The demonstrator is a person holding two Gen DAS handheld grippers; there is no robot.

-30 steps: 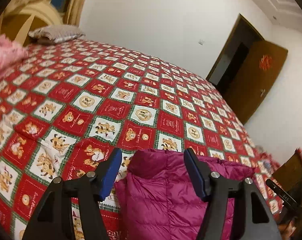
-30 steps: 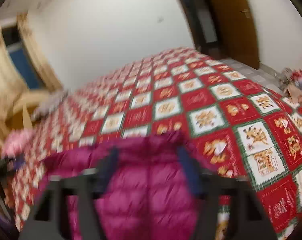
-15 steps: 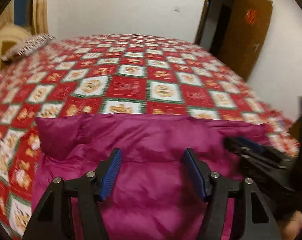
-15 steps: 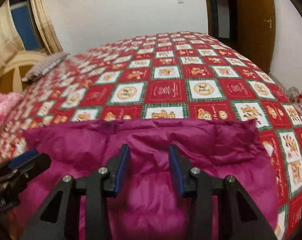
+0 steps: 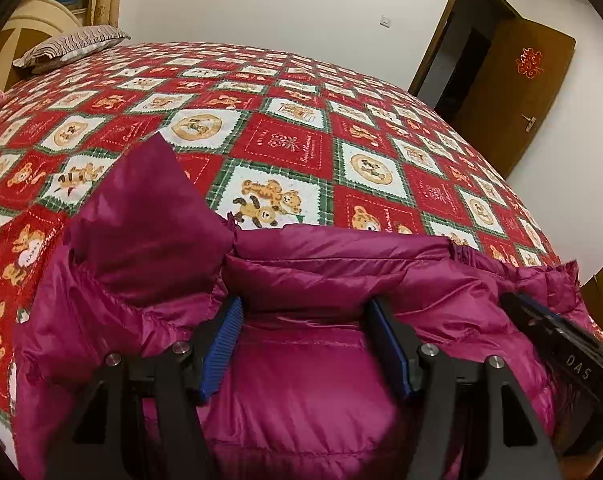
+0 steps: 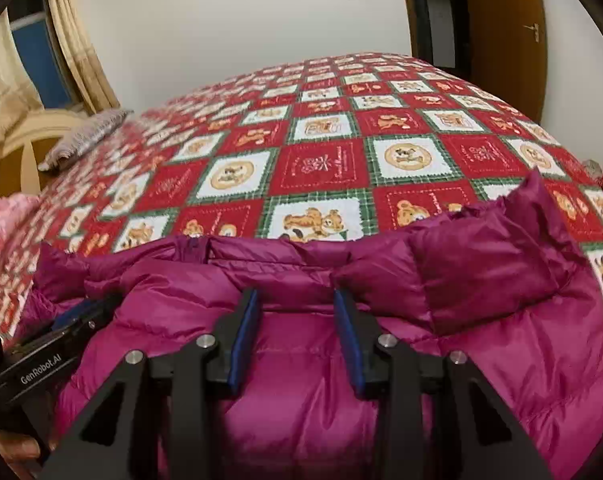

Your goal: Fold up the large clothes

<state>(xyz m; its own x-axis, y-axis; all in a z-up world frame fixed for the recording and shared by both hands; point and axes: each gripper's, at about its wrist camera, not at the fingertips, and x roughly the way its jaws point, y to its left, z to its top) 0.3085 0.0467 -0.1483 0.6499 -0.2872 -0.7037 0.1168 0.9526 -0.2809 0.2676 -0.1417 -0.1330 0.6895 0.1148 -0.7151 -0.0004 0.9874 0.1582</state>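
**On the near edge of the bed, both grippers take up the jacket's folded top**

Across the near part of the bedspread (image 5: 285, 148) lies a magenta puffer jacket (image 5: 309, 364), spread wide, with its far edge doubled into a thick padded roll and a corner of fabric standing up at each end, one at the left in the left wrist view and one at the right in the right wrist view.

The left gripper (image 5: 307, 344) sits on the jacket with its jaws standing fairly wide; the padded roll bulges between the blue pads (image 5: 221, 344), which flank it. Whether they press on it cannot be told, so no firm hold shows. The right gripper (image 6: 297, 340) is further along the same roll, narrower, and its jaws are closing with the puffy fabric between them; the pads do not yet visibly pinch it. Each gripper shows at the edge of the other's view, so the two stand near each other along the jacket.

To do this step well, judging by the layout, each pair of jaws should close on the full thickness of the roll rather than on the slick outer shell alone, which looks likely to slip. Both holds should be level with each other so the fold line stays straight, and the two loose corners need watching so they do not drag or flip under.

Beyond the jacket the checked bear-print bedspread runs clear to a striped pillow (image 5: 73, 46) at the far left, with a brown door (image 5: 513, 92) at the far right.
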